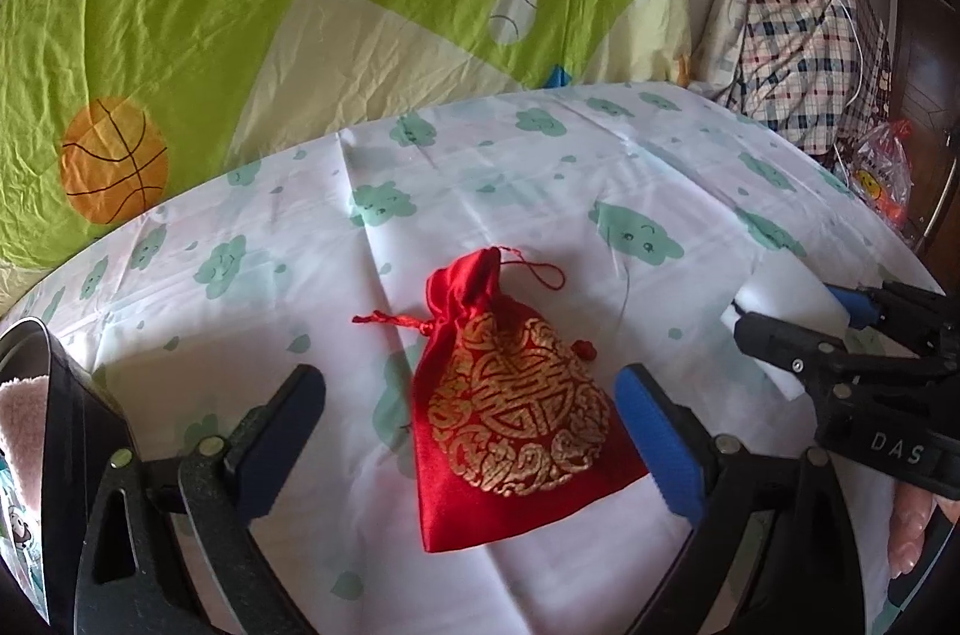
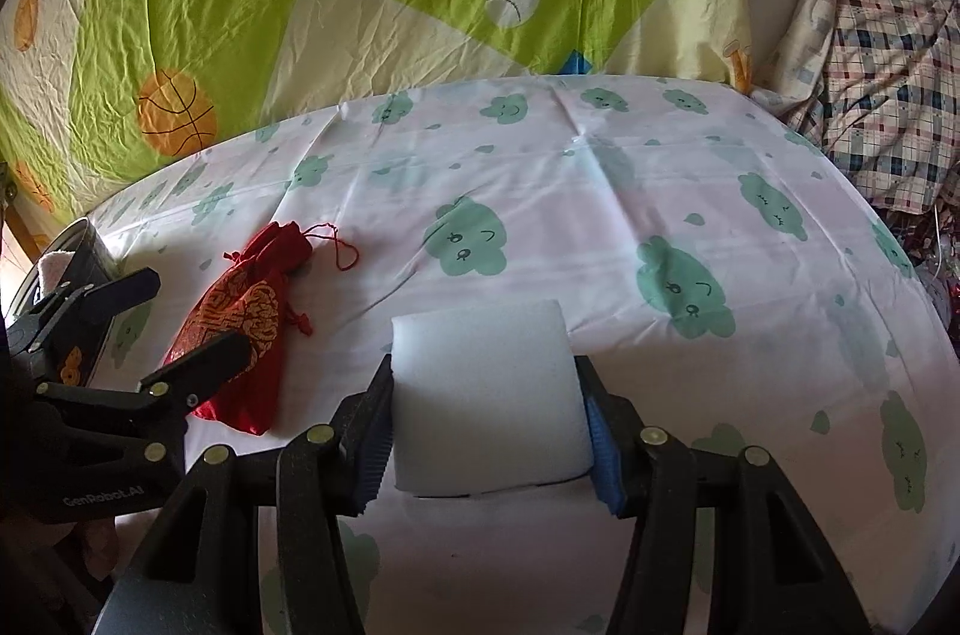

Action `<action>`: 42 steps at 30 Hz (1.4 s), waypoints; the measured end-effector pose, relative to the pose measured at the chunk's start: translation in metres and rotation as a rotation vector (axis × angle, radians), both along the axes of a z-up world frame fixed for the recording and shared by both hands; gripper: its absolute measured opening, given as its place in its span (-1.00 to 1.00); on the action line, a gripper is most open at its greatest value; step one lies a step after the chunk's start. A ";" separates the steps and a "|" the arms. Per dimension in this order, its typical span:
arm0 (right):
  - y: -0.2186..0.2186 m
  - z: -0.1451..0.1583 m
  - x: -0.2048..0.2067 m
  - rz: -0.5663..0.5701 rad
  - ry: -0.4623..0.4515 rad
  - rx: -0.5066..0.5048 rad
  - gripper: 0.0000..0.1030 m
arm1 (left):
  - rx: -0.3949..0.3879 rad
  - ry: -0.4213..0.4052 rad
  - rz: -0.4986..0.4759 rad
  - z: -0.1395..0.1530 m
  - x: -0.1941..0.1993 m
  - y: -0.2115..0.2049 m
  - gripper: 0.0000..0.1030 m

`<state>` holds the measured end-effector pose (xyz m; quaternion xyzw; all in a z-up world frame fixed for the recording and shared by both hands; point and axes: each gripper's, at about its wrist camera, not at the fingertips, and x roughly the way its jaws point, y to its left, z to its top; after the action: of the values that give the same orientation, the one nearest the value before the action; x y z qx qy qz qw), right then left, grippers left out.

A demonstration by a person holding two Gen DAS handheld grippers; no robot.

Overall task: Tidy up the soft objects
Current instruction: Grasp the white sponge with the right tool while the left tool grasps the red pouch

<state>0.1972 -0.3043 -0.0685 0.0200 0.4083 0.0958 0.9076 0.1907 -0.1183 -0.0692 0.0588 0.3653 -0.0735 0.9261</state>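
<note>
A red satin drawstring pouch with gold embroidery lies on the white sheet with green clouds. My left gripper is open, its two fingers on either side of the pouch, apart from it. The pouch also shows in the right wrist view, with the left gripper over it. My right gripper is shut on a white foam block, held just above the sheet. In the left wrist view the block and the right gripper show at the right.
A black container holding a pink towel stands at the left, also seen in the right wrist view. A green basketball-print quilt rises behind the bed. Plaid bags and an orange plastic bag sit beyond the right edge.
</note>
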 end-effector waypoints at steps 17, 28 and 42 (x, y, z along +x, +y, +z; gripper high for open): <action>0.001 0.003 -0.002 -0.008 -0.023 -0.019 0.10 | -0.028 0.090 -0.139 -0.010 0.006 -0.014 -0.61; -0.006 0.013 -0.012 -0.005 -0.087 0.025 0.10 | -0.056 -0.032 -0.102 0.005 -0.012 -0.003 -0.61; -0.006 0.032 -0.035 -0.049 -0.248 0.030 0.10 | -0.078 -0.222 -0.020 0.024 -0.039 0.014 -0.61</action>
<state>0.1623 -0.3100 -0.0367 0.0315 0.2907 0.0816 0.9528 0.1512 -0.1038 -0.0453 0.0341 0.2565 -0.0901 0.9617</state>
